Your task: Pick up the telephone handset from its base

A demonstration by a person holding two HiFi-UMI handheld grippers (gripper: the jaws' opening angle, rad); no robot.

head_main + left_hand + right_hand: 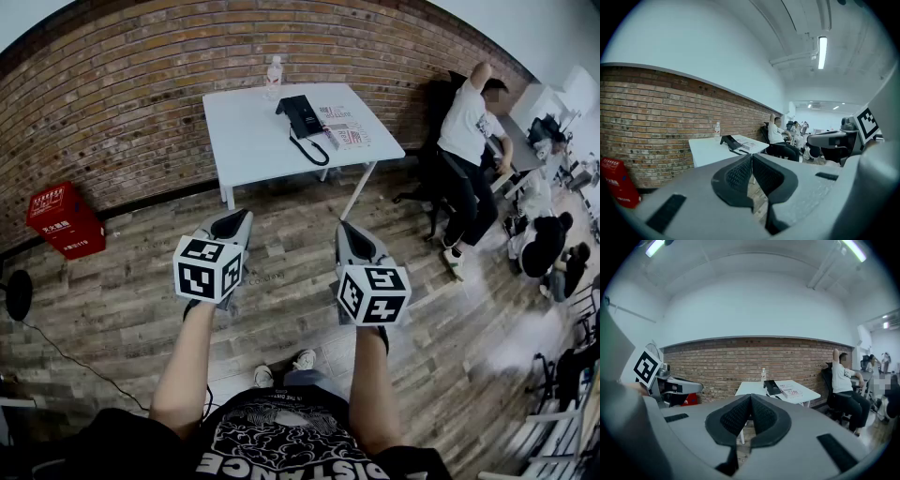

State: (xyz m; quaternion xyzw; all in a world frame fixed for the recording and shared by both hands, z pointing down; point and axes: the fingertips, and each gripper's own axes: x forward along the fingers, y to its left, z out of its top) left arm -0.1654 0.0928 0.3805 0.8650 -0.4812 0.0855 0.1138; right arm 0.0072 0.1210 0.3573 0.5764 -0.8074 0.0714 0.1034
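Observation:
A black telephone (302, 115) with its handset on the base and a coiled cord sits on a white table (253, 141) by the brick wall, far ahead of both grippers. It shows small in the left gripper view (730, 142) and in the right gripper view (772, 387). My left gripper (236, 223) and right gripper (351, 234) are held side by side over the wooden floor, well short of the table. Both are shut, pads together, with nothing between them. The left gripper's tips (752, 157) and the right gripper's tips (751, 398) point toward the table.
A clear water bottle (273, 76) stands at the table's back edge, and printed papers (345, 127) lie right of the phone. A red box (64, 220) sits on the floor at the left. A person (469, 159) sits on a chair at the right, with others beyond.

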